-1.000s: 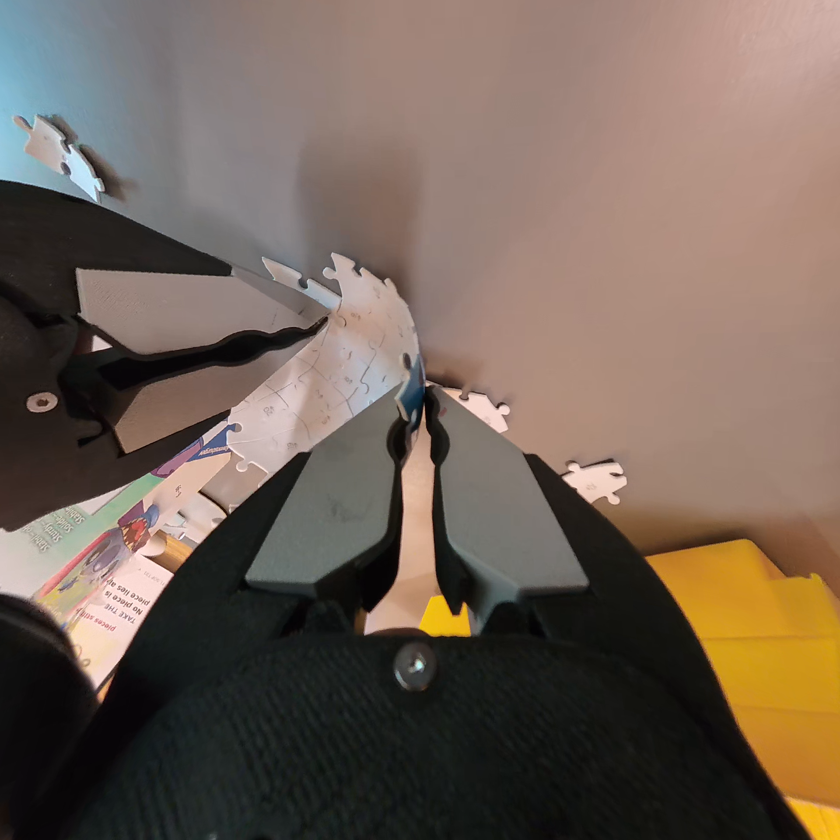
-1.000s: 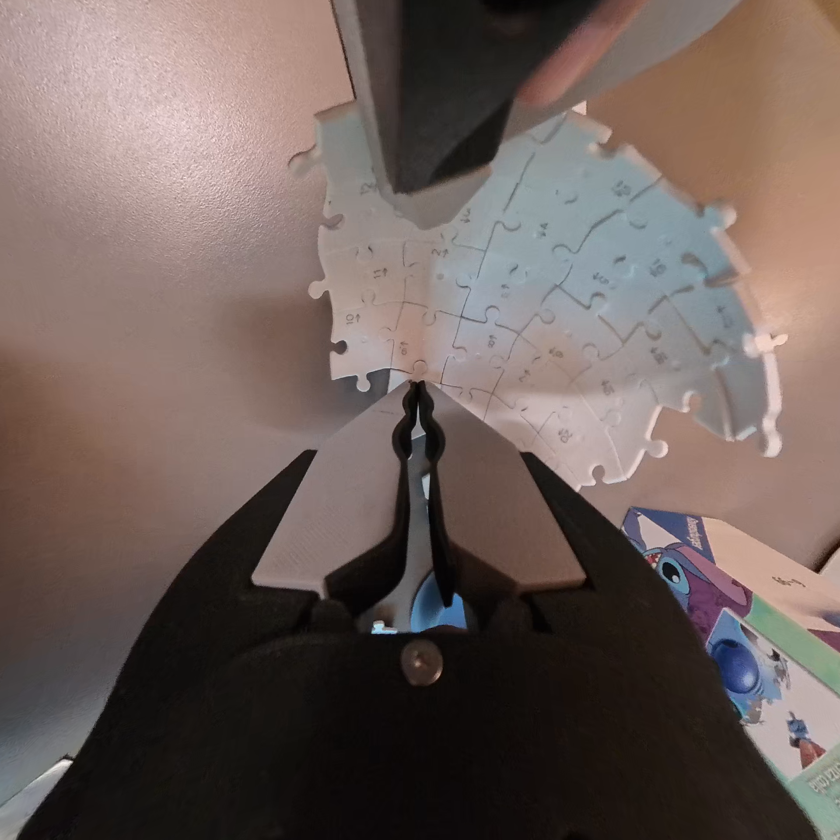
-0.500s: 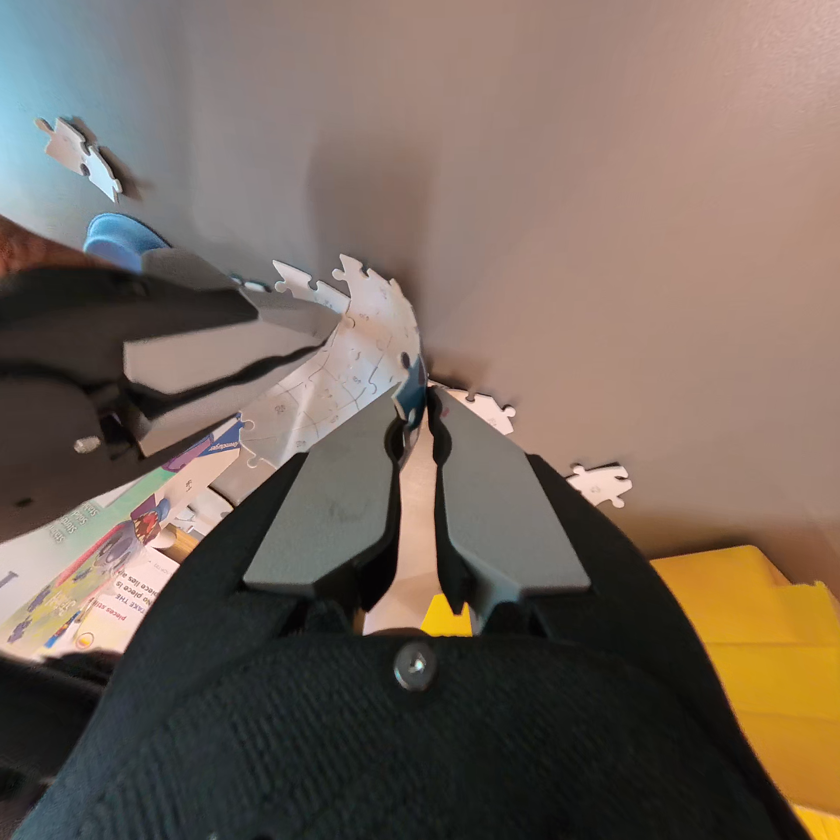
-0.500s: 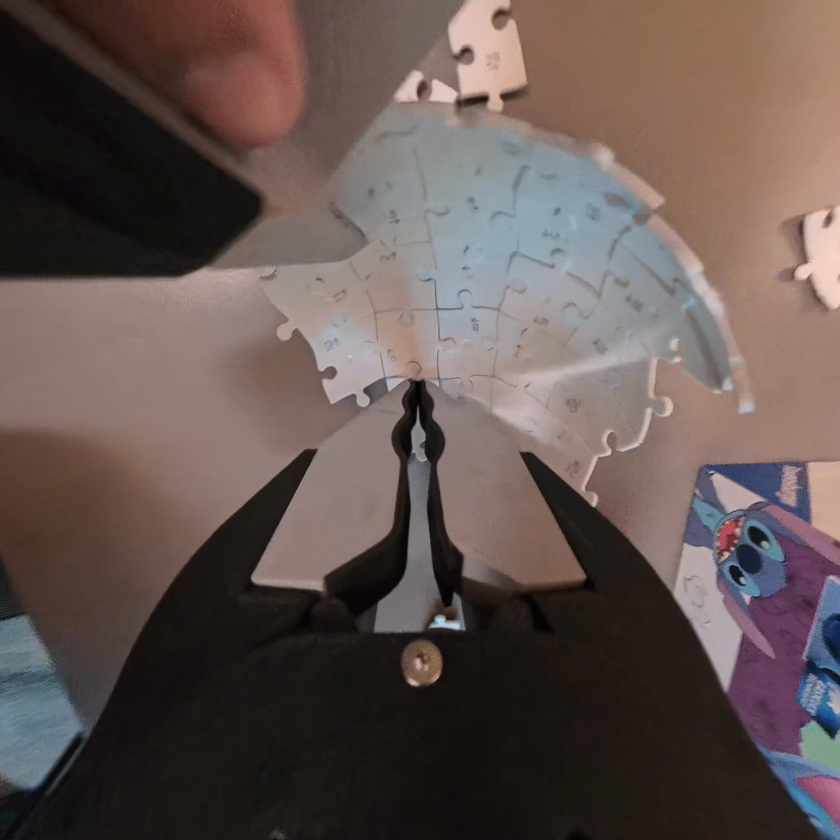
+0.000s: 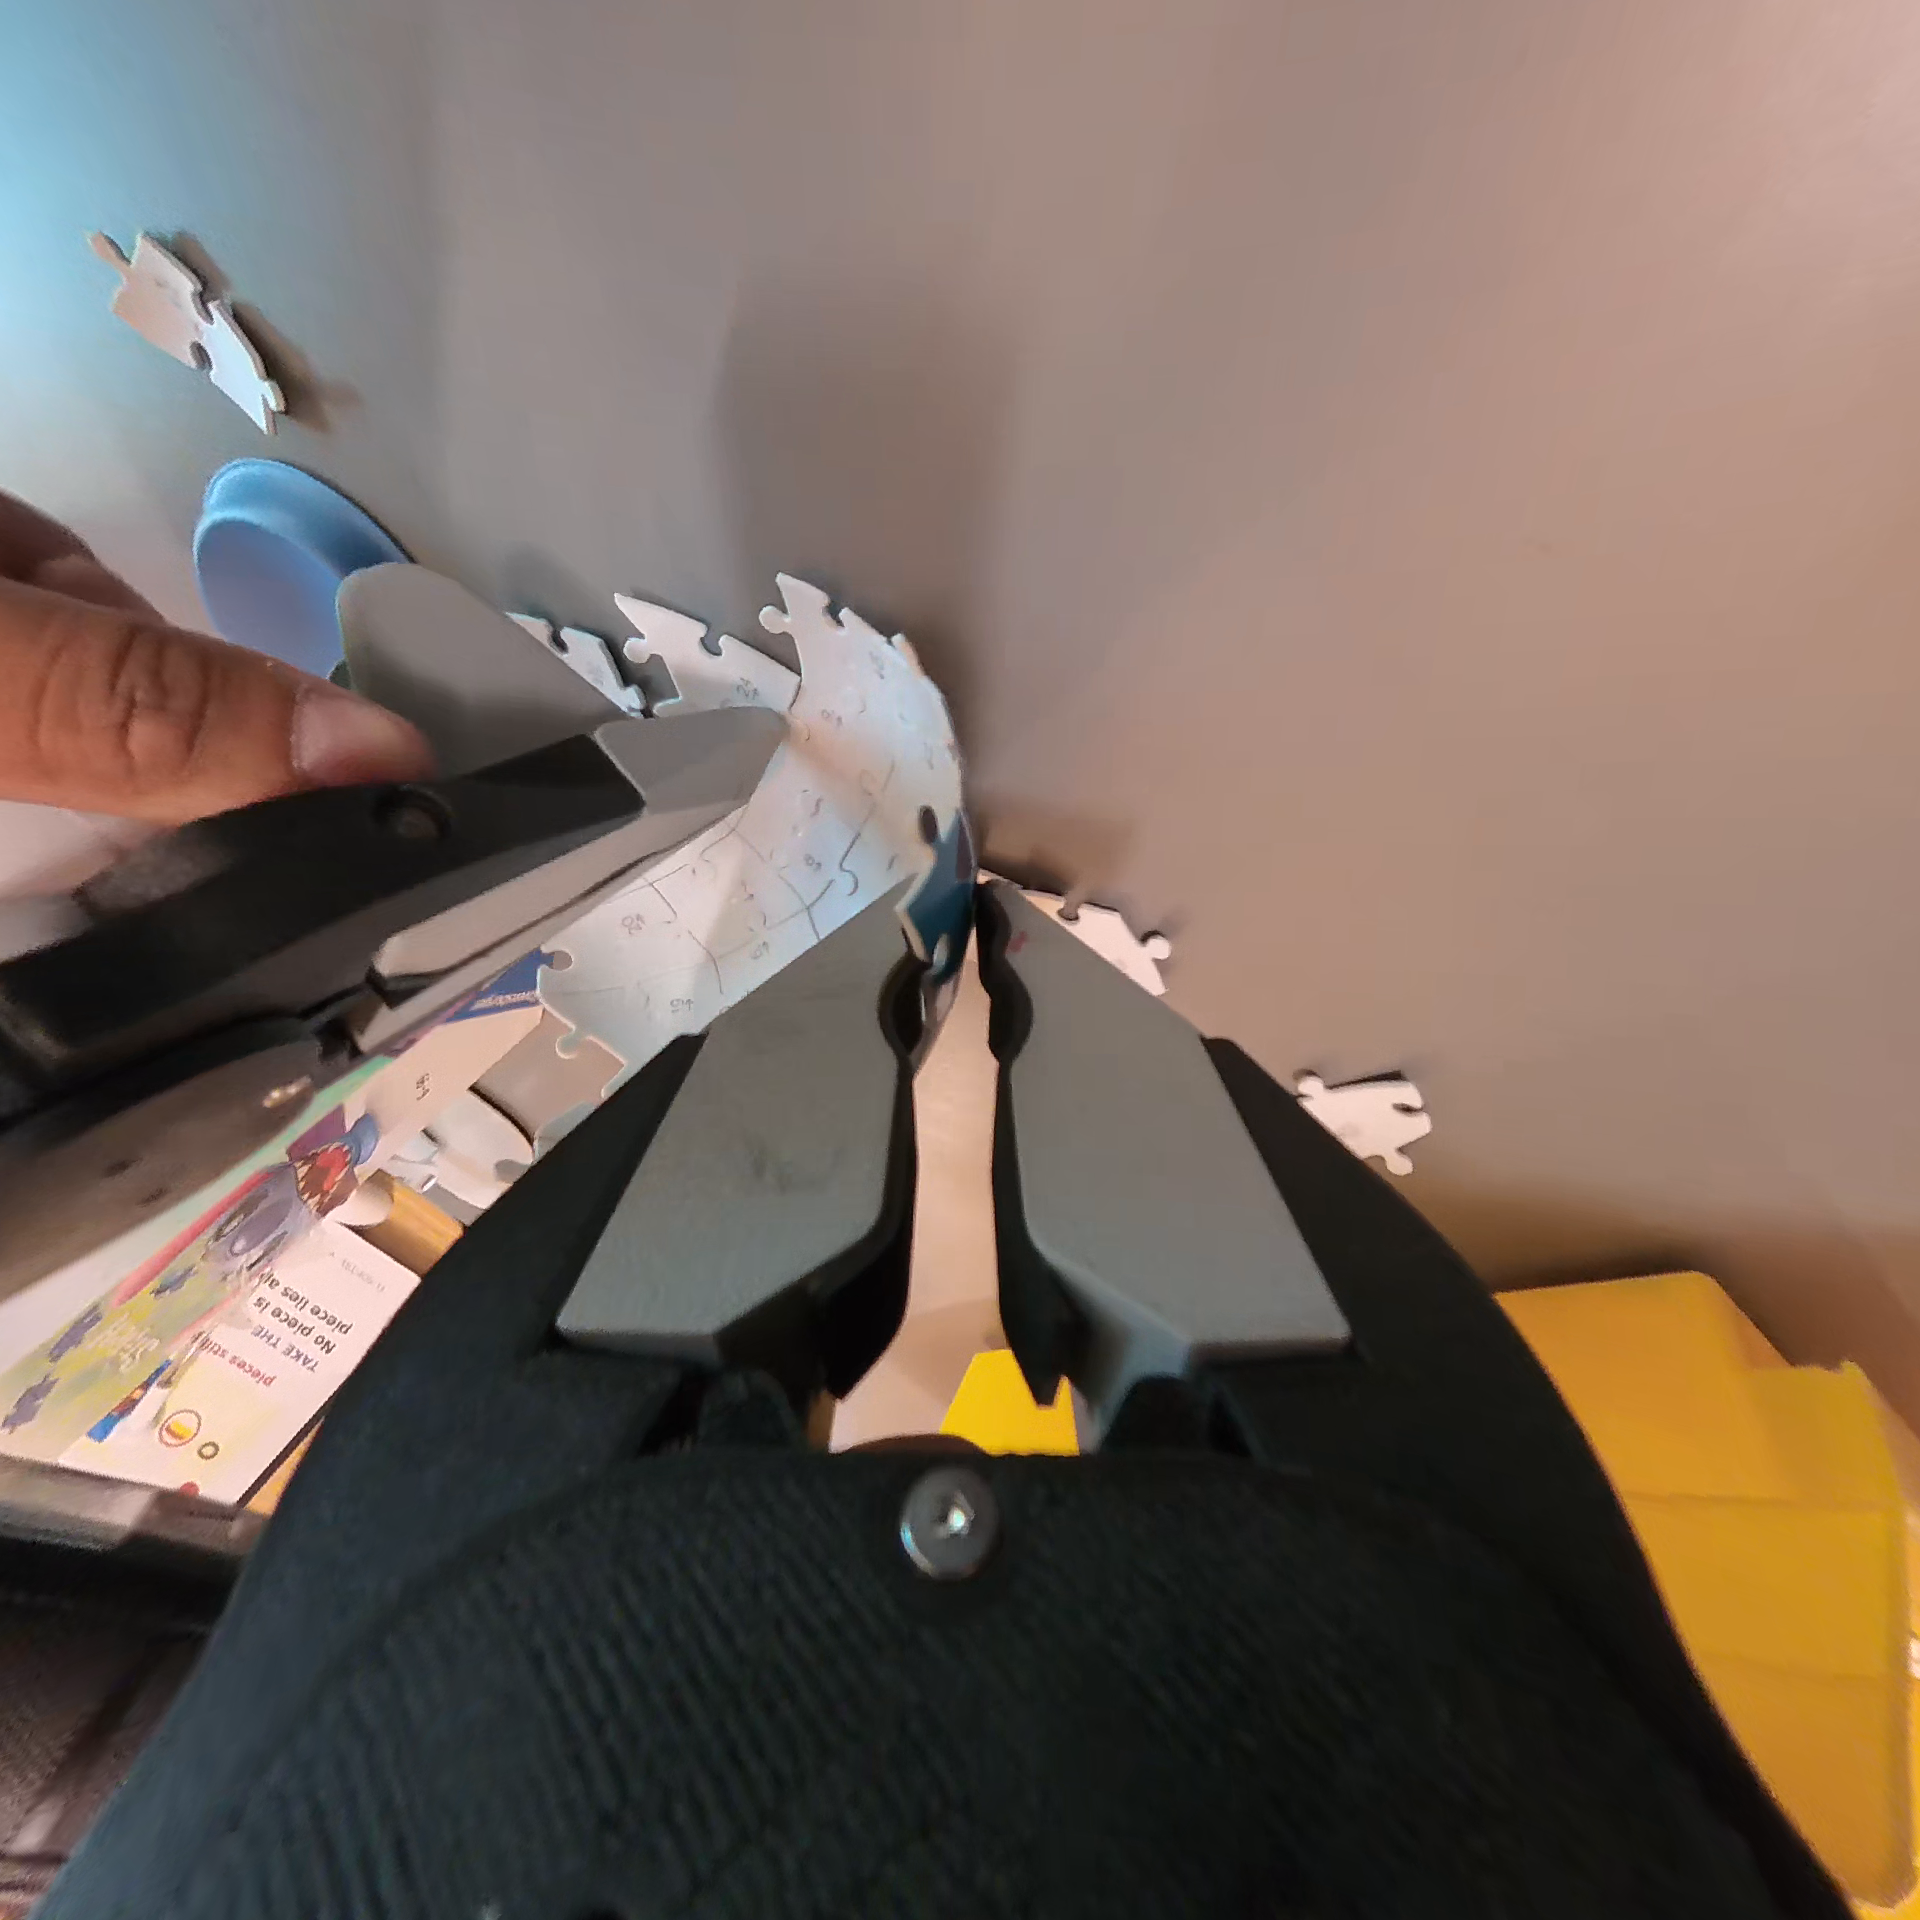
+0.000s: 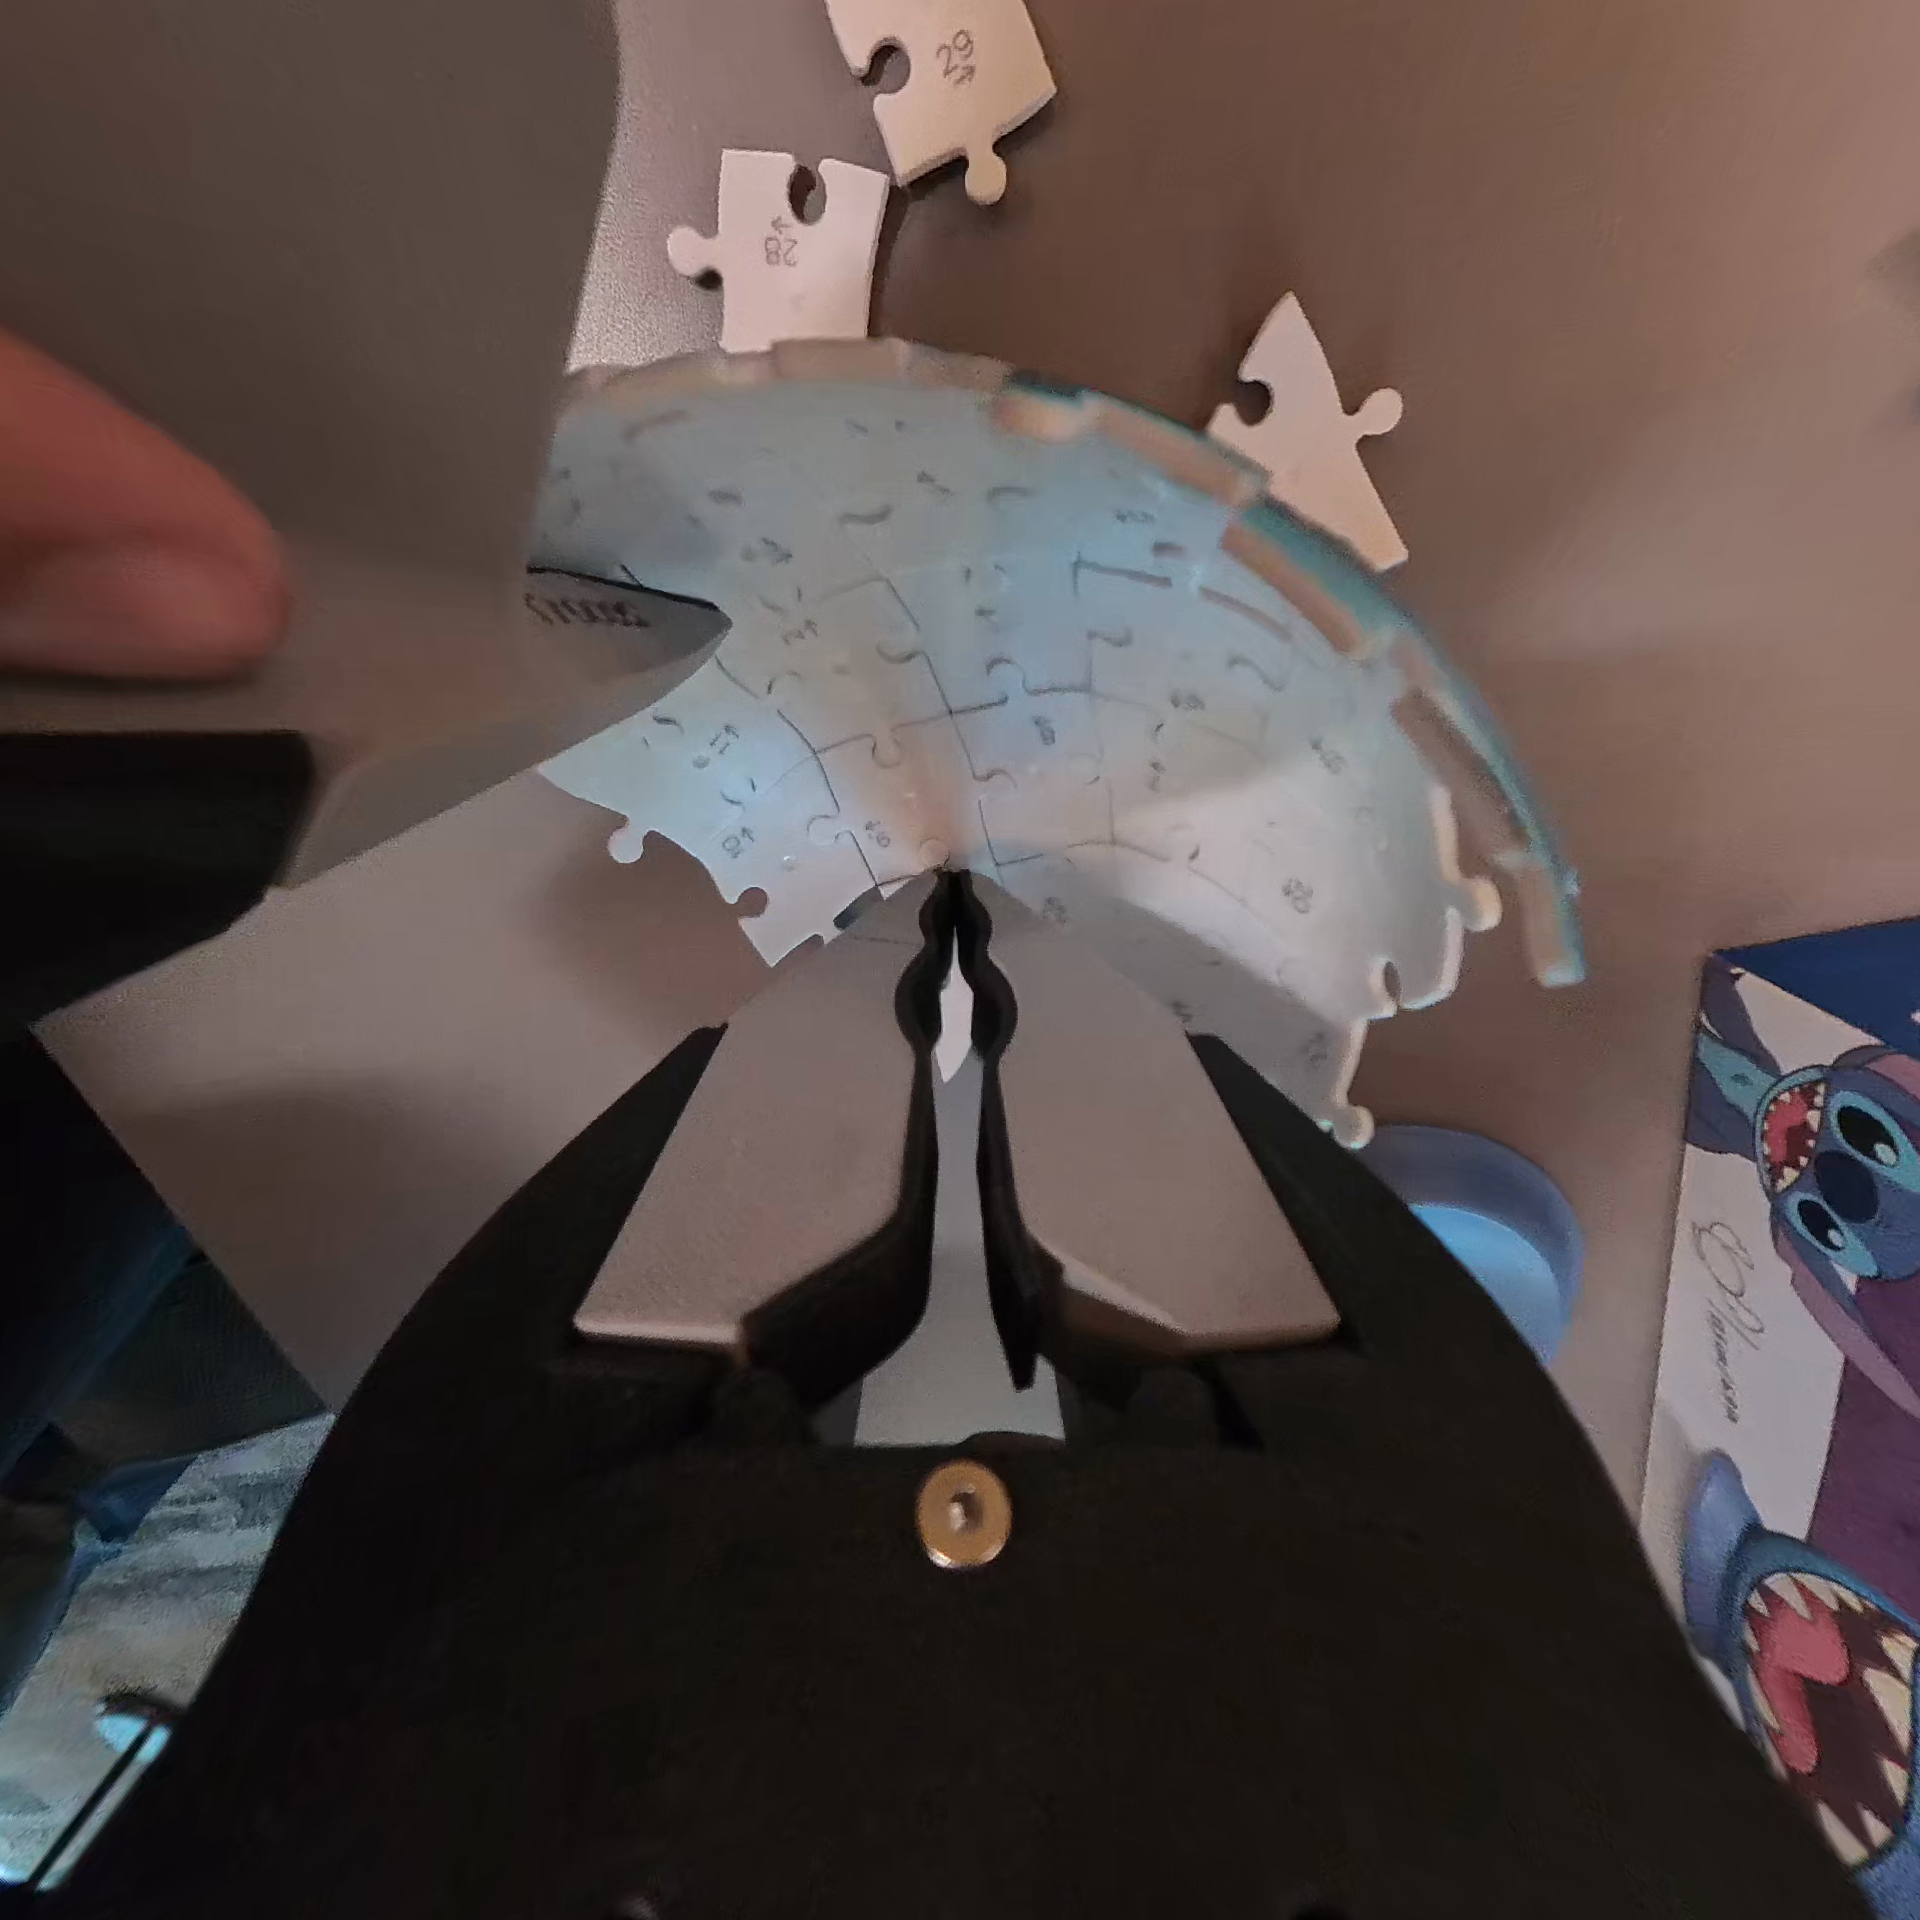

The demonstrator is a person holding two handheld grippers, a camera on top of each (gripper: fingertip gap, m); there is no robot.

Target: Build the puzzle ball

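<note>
We see the curved puzzle shell (image 6: 1039,665) held above the table (image 6: 1558,208), with three loose puzzle pieces (image 6: 790,249) on the table behind it. The puzzle box (image 6: 1808,1299) stands to its right, a round stand (image 6: 1475,1226) between them.

Left gripper (image 5: 951,914) fingers nearly closed, pinching; right gripper (image 6: 954,883) fingers clamped together, tips meeting

The left wrist view is looking forward along its own left gripper (image 5: 951,914), close over the grey table (image 5: 1351,520); the right wrist view is looking along the right gripper (image 6: 954,883), equally near; both are sharing the curved puzzle shell (image 5: 821,831) (image 6: 1039,675), at centre frame in each, seen from opposite edges.
</note>
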